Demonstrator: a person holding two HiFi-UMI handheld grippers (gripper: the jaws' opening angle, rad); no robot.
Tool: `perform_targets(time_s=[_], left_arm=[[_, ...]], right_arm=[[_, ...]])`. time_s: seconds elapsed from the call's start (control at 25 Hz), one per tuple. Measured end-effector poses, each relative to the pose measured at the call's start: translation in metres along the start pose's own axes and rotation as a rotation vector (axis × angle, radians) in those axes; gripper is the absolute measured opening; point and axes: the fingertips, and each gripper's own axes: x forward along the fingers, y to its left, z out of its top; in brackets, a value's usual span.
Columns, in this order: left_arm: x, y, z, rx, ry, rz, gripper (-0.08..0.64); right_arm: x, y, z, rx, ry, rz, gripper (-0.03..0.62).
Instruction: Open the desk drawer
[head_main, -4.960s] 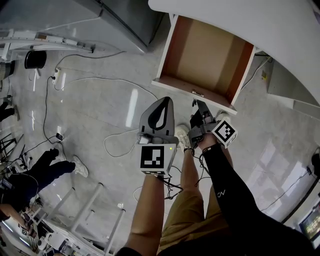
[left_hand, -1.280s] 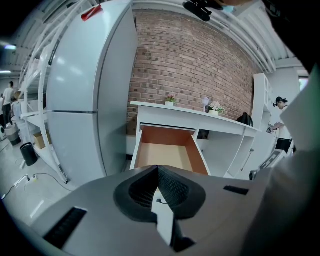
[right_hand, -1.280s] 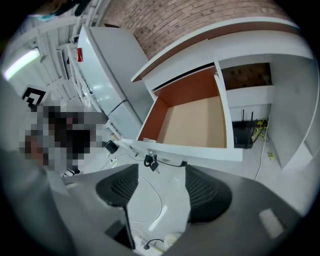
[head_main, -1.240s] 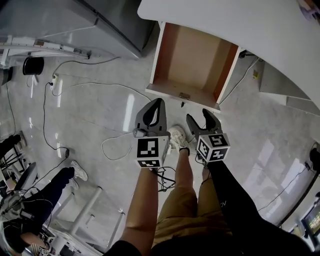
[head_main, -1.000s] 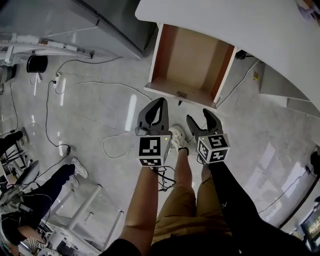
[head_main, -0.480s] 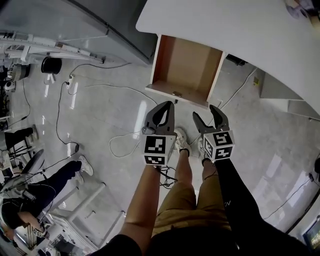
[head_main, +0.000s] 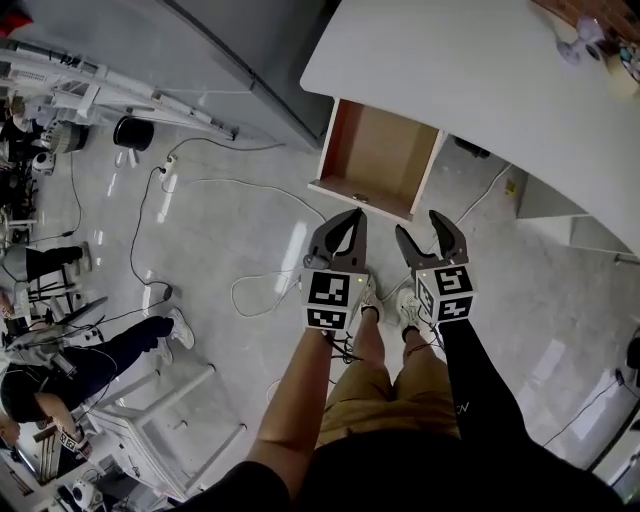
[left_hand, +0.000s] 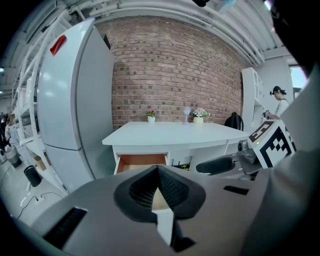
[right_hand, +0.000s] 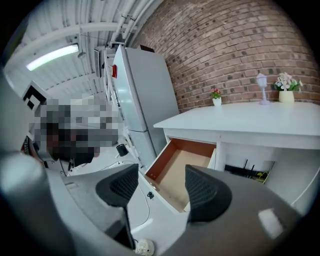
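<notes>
The wooden drawer (head_main: 378, 158) stands pulled out from under the white desk (head_main: 470, 80), empty, with a small handle (head_main: 358, 199) on its white front. Both grippers hang in the air in front of it, apart from it, above the person's legs. My left gripper (head_main: 357, 214) is shut with nothing between its pads. My right gripper (head_main: 420, 225) stands open and empty. In the left gripper view the drawer (left_hand: 141, 160) shows past the closed left gripper (left_hand: 159, 169). In the right gripper view the drawer (right_hand: 182, 167) lies between and beyond the spread jaws of the right gripper (right_hand: 160, 187).
A tall grey refrigerator (head_main: 240, 50) stands left of the desk. Cables (head_main: 250, 290) trail over the pale floor. A black bin (head_main: 132, 133), a white frame (head_main: 170, 420) and a seated person (head_main: 60, 370) are at the left. Small flower pots (left_hand: 151, 114) sit on the desk's far side.
Both grippers have risen and drawn back from the drawer, and the view has pulled away from the floor. The drawer stays open; five seconds ago the right gripper was at its handle.
</notes>
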Motion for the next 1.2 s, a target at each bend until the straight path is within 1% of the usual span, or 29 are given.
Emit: perform_targets(time_s=[0.16, 0.4, 0.56, 0.68, 0.8, 0.92, 1.08, 1.2], left_arm=[[-0.013, -0.013, 0.026, -0.014, -0.021, 0.009, 0.008], [-0.031, -0.029, 0.071, 0.004, -0.075, 0.012, 0.008], [-0.051, -0.03, 0.096, 0.021, -0.097, 0.036, 0.008], [-0.063, -0.027, 0.121, 0.019, -0.122, 0.044, 0.008], [-0.074, -0.027, 0.14, 0.0, -0.125, 0.049, 0.008], [-0.082, -0.028, 0.158, 0.023, -0.13, 0.057, 0.008], [-0.089, -0.027, 0.184, 0.029, -0.197, 0.06, 0.008], [-0.095, -0.024, 0.195, 0.042, -0.22, 0.065, 0.008]], right_arm=[[-0.02, 0.004, 0.036, -0.024, -0.039, 0.013, 0.284], [-0.056, -0.001, 0.085, -0.03, -0.111, -0.004, 0.284], [-0.071, 0.01, 0.11, -0.044, -0.14, 0.046, 0.284], [-0.077, 0.016, 0.137, -0.085, -0.17, 0.074, 0.284], [-0.084, 0.022, 0.164, -0.12, -0.209, 0.094, 0.284], [-0.091, 0.025, 0.188, -0.138, -0.247, 0.111, 0.284], [-0.102, 0.032, 0.216, -0.182, -0.309, 0.132, 0.285], [-0.11, 0.04, 0.233, -0.236, -0.333, 0.144, 0.285]])
